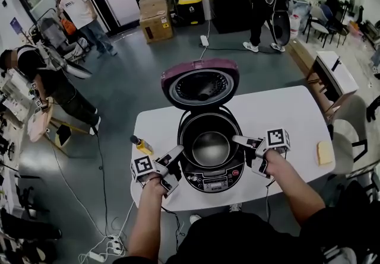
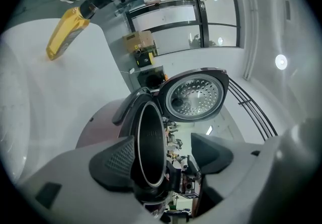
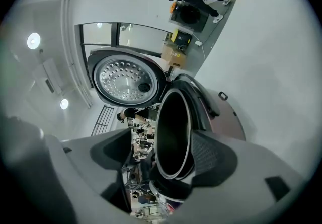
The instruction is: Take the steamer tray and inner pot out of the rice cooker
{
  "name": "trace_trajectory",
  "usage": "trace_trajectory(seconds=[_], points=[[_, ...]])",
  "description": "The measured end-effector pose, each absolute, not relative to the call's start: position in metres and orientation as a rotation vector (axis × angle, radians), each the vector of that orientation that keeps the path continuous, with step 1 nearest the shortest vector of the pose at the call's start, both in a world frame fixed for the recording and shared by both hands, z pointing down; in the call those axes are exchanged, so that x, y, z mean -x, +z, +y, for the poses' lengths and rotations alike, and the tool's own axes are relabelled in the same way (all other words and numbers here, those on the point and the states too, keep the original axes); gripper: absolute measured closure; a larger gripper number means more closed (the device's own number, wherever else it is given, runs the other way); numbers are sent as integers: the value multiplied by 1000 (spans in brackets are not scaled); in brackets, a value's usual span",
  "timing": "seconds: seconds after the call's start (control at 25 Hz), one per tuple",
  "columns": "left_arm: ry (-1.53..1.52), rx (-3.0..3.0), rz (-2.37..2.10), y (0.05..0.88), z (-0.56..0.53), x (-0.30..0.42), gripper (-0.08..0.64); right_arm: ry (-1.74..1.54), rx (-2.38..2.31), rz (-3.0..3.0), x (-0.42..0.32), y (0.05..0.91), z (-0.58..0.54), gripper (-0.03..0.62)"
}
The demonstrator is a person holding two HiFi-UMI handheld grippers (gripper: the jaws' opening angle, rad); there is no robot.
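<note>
The rice cooker (image 1: pixel 215 183) stands open on the white table (image 1: pixel 285 111), its maroon lid (image 1: pixel 200 83) raised at the back. The bare metal inner pot (image 1: pixel 211 147) sits inside; I see no steamer tray in it. My left gripper (image 1: pixel 177 163) is at the pot's left side and my right gripper (image 1: pixel 243 150) at its right. In the left gripper view the pot's rim (image 2: pixel 151 142) stands between the open jaws of the left gripper (image 2: pixel 163 160), close to the left pad. In the right gripper view the rim (image 3: pixel 173 132) stands between the jaws of the right gripper (image 3: pixel 158 160), near the right pad.
A yellow bottle (image 1: pixel 141 145) lies on the table left of the cooker, and a yellow sponge (image 1: pixel 324 152) sits near the right edge. People stand on the floor beyond, beside cardboard boxes (image 1: pixel 155 16). A cable hangs off the table's front.
</note>
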State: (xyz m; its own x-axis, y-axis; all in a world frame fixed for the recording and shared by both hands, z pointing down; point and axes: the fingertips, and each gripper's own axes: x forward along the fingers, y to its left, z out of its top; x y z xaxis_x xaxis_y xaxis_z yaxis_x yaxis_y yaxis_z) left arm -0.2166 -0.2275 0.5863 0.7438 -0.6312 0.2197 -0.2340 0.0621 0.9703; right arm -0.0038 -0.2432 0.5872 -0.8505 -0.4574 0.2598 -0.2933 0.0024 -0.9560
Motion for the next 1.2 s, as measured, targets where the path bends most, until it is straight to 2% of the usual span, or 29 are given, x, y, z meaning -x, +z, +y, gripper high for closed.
trace_trajectory(seconds=[0.24, 0.4, 0.56, 0.68, 0.8, 0.88, 1.2], points=[[-255, -1565, -744, 587, -230, 209, 234, -1986, 811, 2108, 5, 589, -250, 233], [-169, -1602, -745, 588, -235, 206, 274, -1990, 838, 2156, 8, 589, -252, 251], [-30, -1648, -770, 595, -233, 199, 354, -1984, 855, 2201, 1, 600, -254, 371], [46, -1641, -798, 601, -232, 201, 396, -1967, 904, 2262, -2, 604, -255, 432], [122, -1630, -850, 611, -233, 206, 543, -1940, 983, 2320, -5, 611, -258, 523], [137, -1631, -863, 615, -232, 207, 544, -1910, 1027, 2354, -6, 615, -258, 564], [148, -1658, -917, 615, -232, 209, 541, -1832, 1097, 2434, -5, 616, -257, 565]])
